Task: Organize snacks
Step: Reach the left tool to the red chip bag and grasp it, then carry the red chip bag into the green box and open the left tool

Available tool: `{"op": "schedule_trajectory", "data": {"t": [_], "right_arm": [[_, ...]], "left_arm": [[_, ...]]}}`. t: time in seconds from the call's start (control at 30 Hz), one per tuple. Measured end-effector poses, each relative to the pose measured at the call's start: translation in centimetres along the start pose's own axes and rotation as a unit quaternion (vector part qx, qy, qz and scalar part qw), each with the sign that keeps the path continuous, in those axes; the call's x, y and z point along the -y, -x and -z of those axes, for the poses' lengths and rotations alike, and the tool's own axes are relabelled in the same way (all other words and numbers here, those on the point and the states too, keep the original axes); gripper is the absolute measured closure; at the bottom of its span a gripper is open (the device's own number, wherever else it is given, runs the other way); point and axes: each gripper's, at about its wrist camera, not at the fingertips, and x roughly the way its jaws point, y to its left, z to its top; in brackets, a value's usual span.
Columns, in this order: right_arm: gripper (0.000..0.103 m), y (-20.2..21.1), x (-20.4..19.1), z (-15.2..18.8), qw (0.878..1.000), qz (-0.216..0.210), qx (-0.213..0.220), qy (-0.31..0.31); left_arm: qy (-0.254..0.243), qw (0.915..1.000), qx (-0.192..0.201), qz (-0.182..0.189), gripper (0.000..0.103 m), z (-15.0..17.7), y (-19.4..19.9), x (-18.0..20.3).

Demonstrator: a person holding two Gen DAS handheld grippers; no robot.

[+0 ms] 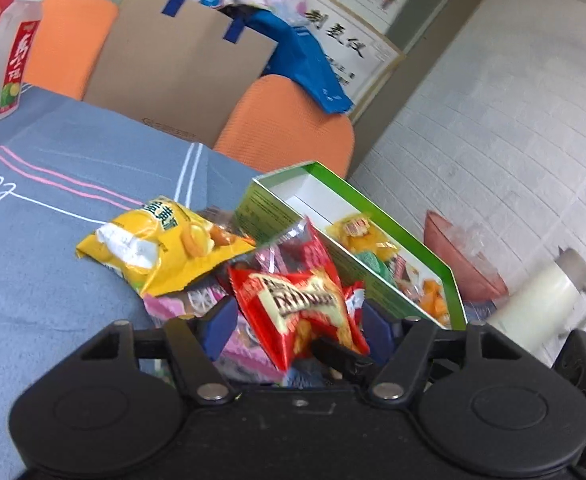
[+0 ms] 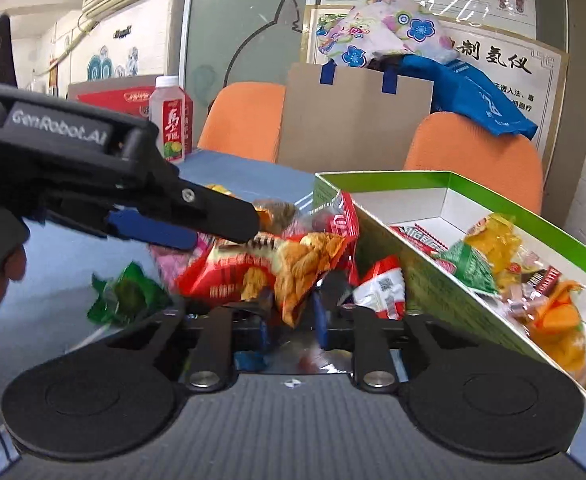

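Drink bottle (image 1: 8, 50) on blue cloth (image 1: 53, 208) — orange chairs (image 1: 289, 128), cardboard (image 1: 177, 68) behind.

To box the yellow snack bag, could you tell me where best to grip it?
Pinch the yellow snack bag by its flat left edge, from the left in the left wrist view: that edge juts clear; the middle is puffed.

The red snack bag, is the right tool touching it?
Touching. The right wrist view shows the right tool shut on the red snack bag's lower corner, its fingers pinching it.
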Motion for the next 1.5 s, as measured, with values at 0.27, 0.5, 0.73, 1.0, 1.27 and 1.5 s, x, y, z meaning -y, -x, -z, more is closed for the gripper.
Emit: {"op": "schedule_trajectory", "data": {"t": [0.27, 0.5, 0.73, 1.0, 1.27, 1.5], "right_arm": [[0.099, 6.9, 0.3, 3.1, 0.999, 0.007, 0.019, -0.026], [0.055, 8.4, 0.4, 3.3, 0.999, 0.019, 0.029, -0.015], [0.015, 5.0, 1.1, 1.4, 1.0, 0.011, 0.022, 0.005], [0.025, -0.1, 3.1, 0.5, 0.999, -0.028, -0.032, -0.005], [0.071, 2.8, 1.2, 1.1, 1.0, -0.01, -0.008, 0.009], [0.071, 7.5, 1.4, -1.3, 0.997, 0.021, 0.068, 0.013]], "left_arm": [[-0.015, 0.9977, -0.041, 0.052, 0.0, 4.1, 0.8, 2.4], [0.018, 0.9997, -0.011, 0.009, 0.0, 4.8, 0.1, 2.1], [0.081, 0.9966, -0.014, 0.008, 0.0, 3.6, -1.7, 0.1], [0.107, 0.9941, -0.019, 0.008, 0.037, 2.7, -3.3, -1.1], [0.09, 0.9955, -0.018, 0.025, 0.068, 3.3, -1.5, -0.3], [0.044, 0.9969, 0.026, 0.06, 0.068, 0.9, 1.0, 3.9]]}}
